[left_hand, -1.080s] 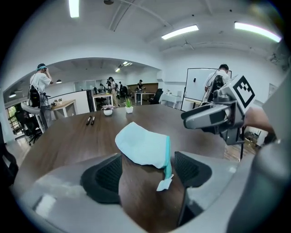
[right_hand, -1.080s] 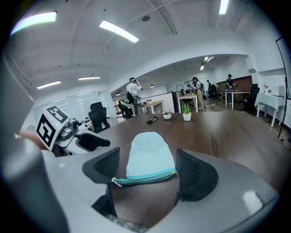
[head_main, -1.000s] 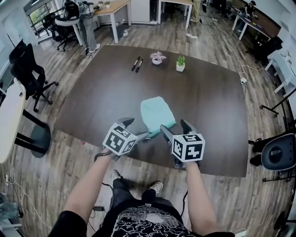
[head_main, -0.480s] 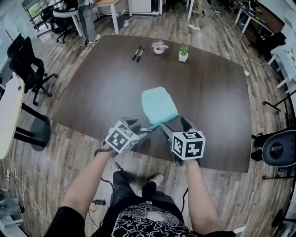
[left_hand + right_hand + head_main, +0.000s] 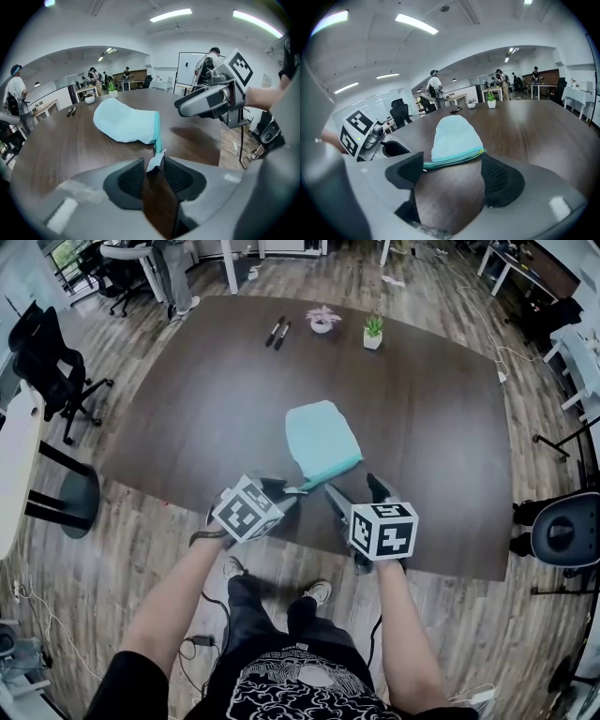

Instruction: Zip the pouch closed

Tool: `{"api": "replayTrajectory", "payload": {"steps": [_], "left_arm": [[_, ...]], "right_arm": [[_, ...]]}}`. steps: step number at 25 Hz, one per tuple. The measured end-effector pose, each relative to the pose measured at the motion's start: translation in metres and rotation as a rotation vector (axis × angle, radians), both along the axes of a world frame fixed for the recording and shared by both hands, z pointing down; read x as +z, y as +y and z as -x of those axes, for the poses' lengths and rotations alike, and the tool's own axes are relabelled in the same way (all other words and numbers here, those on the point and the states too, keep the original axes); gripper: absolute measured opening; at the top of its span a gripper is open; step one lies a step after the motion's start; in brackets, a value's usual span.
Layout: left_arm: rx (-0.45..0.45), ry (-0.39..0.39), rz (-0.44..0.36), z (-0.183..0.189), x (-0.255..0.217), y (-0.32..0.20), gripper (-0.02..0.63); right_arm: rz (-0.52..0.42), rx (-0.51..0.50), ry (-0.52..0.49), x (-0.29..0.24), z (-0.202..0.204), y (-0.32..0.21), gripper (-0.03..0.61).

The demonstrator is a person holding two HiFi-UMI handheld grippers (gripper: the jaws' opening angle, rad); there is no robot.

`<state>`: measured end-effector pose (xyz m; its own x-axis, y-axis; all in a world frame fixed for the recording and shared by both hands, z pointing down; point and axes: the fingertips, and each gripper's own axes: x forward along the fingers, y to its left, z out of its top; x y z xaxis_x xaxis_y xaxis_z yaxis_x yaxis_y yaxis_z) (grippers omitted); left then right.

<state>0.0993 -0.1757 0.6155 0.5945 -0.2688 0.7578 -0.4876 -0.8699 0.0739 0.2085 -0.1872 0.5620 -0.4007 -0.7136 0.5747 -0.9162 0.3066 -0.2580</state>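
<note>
A light blue pouch (image 5: pixel 322 439) lies flat on the dark table (image 5: pixel 206 418), its teal zipper edge (image 5: pixel 328 470) toward me. The zipper's white end tab (image 5: pixel 155 161) sticks out at the near left corner. My left gripper (image 5: pixel 286 493) is at that corner. Its jaws are closing, the tab stands between the pads (image 5: pixel 133 176), and a gap still shows. My right gripper (image 5: pixel 352 488) hovers just before the zipper edge (image 5: pixel 454 158), wide open, with bare table between its fingers (image 5: pixel 499 176). The pouch (image 5: pixel 454 136) lies straight ahead of it.
Two black markers (image 5: pixel 277 331), a pink potted plant (image 5: pixel 322 320) and a green potted plant (image 5: pixel 373 332) stand at the table's far side. Office chairs (image 5: pixel 42 362) stand left, another chair (image 5: pixel 562 540) right. People and desks fill the room beyond.
Both grippers have sunk and closed in on the pouch's near edge. The left gripper's jaws have narrowed round the zipper's end tab.
</note>
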Motion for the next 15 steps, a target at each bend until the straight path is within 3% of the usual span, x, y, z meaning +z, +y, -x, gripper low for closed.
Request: {"api": "replayTrajectory", "payload": {"steps": [7,15], "left_arm": [[-0.012,0.024,0.01,-0.001,0.002,0.0,0.031],[-0.051,0.093,0.035,0.0,-0.018,-0.003,0.023]], "right_arm": [[0.021,0.011,0.005,0.008,-0.001,0.005,0.373],[0.011,0.005,-0.013,0.002,0.004,0.004,0.371]]}}
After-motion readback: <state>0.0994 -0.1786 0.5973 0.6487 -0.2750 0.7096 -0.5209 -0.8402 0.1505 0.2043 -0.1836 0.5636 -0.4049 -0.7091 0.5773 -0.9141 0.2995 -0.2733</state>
